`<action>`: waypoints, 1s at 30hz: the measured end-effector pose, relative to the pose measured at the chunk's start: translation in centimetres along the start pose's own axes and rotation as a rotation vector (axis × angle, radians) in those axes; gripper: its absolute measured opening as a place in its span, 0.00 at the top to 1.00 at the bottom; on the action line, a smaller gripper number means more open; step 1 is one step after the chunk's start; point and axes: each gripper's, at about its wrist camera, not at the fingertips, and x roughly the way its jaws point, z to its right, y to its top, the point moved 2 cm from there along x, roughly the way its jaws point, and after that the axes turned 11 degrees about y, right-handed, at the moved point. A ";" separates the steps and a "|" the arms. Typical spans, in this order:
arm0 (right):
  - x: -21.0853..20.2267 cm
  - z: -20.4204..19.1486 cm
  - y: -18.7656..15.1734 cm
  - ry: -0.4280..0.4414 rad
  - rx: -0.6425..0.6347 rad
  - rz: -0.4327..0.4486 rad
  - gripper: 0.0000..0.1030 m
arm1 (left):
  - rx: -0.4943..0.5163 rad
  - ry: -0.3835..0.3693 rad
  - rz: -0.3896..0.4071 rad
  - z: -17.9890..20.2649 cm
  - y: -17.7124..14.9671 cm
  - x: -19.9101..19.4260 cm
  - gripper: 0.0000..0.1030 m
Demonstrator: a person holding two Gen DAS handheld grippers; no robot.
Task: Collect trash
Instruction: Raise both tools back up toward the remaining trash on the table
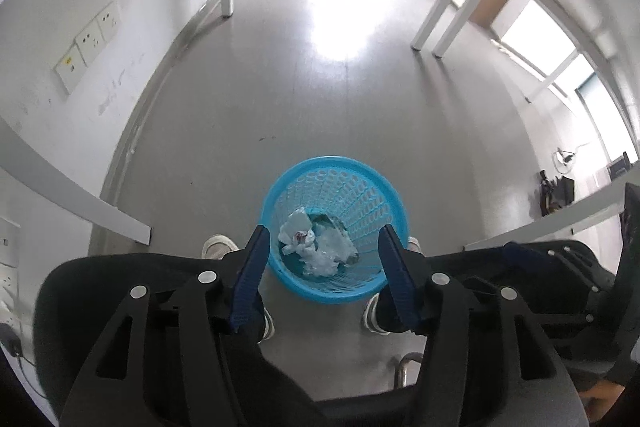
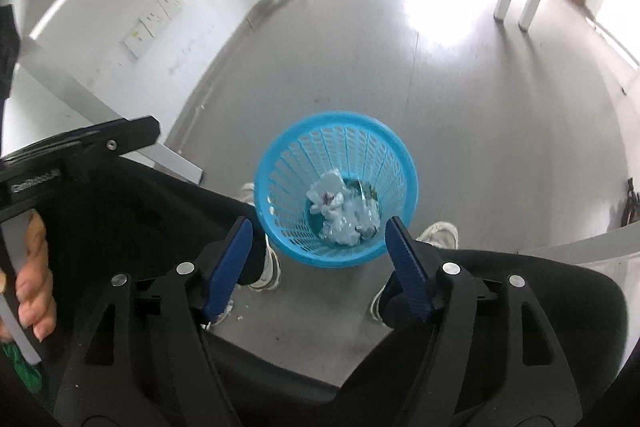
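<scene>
Both the left gripper (image 1: pixel 322 247) and right gripper (image 2: pixel 318 241) are spread and empty above the bin (image 1: pixel 394 205), where crumpled paper (image 1: pixel 316 247) lies. The drop seems done. Next, more trash must be found.

1. The blue basket (image 1: pixel 362 195) is showing glossy perforated plastic.
2. The trash (image 1: pixel 316 245) inside is looking like crumpled white paper.
3. The grey floor (image 1: pixel 320 79) is gleaming smooth, reflecting window light.
</scene>
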 end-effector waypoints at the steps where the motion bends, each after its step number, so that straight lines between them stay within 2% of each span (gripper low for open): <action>1: -1.2 -0.5 -0.1 -0.016 -0.025 0.024 0.32 | 0.008 -0.002 0.016 0.0 -0.2 -0.9 0.42; 5: -4.7 -1.6 -0.2 -0.033 -0.064 0.110 0.32 | 0.042 -0.007 0.099 0.0 -1.0 -4.3 0.30; 10: -9.4 -2.5 -0.8 -0.013 -0.074 0.219 0.31 | 0.027 -0.036 0.158 -1.1 -1.9 -8.4 0.28; 16: -15.2 -4.0 -1.5 -0.032 -0.097 0.362 0.26 | 0.011 -0.039 0.293 -2.2 -1.9 -13.5 0.15; 19: -17.8 -4.4 -1.6 -0.047 -0.112 0.417 0.22 | 0.014 -0.047 0.336 -2.3 -2.0 -15.3 0.08; 24: -20.7 -5.4 -1.5 -0.031 -0.120 0.463 0.16 | 0.021 -0.043 0.433 -1.7 -2.2 -19.1 0.06; 30: -23.3 -7.0 -0.9 -0.088 -0.185 0.529 0.11 | 0.027 -0.022 0.530 -1.9 -1.4 -22.4 0.06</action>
